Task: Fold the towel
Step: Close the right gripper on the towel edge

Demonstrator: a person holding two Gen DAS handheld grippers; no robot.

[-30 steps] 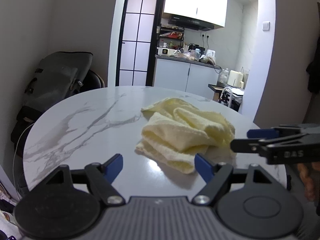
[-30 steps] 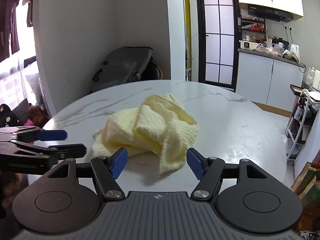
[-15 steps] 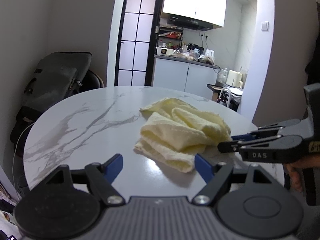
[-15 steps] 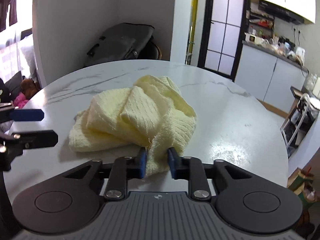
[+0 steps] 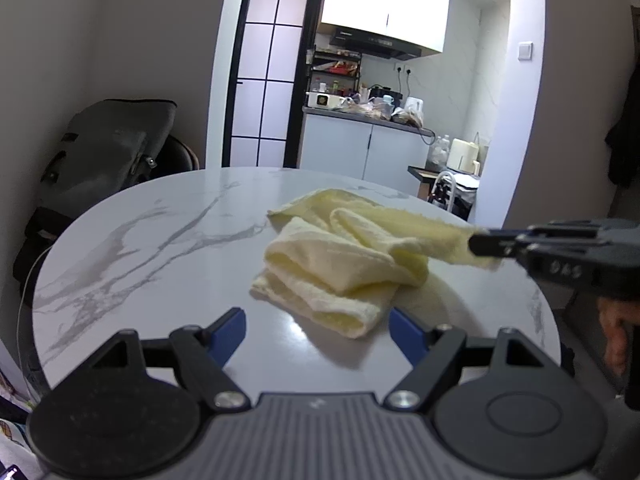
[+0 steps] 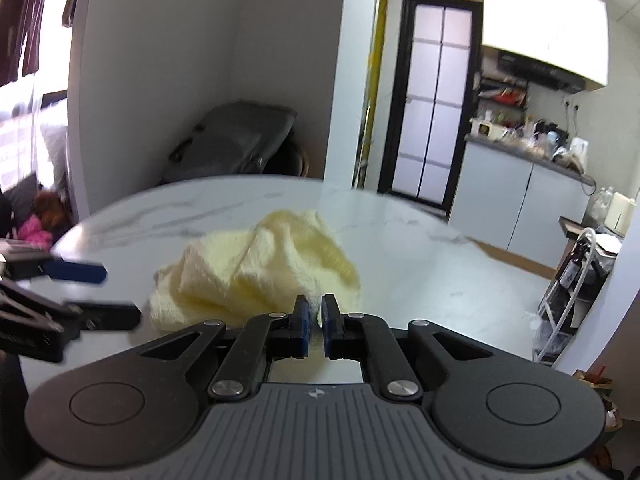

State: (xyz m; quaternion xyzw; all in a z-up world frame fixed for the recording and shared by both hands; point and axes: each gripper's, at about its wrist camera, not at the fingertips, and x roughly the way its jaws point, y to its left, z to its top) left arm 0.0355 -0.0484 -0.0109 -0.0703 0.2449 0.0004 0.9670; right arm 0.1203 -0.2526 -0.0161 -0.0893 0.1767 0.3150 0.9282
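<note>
- Towel (image 5: 340,264): pale yellow, crumpled in loose folds, lay at centre frame in the left wrist view on the white marbled round table (image 5: 160,248); one corner pulled up and out toward the right of the frame.
- Right gripper (image 6: 315,326): blue pads pressed nearly together at lower centre of its own view, pinching a bit of towel edge between them; seen in the left wrist view at right of frame, tip buried in the lifted corner.
- Left gripper (image 5: 316,330): jaws spread wide at lower centre of its own view, held nothing, stood just short of the towel's near edge; appeared in the right wrist view at left of frame, blurred.
- Grey bag (image 5: 104,152): sat at left of frame, behind the table, against the wall.
- Dark-framed glass door (image 5: 268,80): stood at upper centre.
- Kitchen counter (image 5: 368,114): cluttered, right of the door.
</note>
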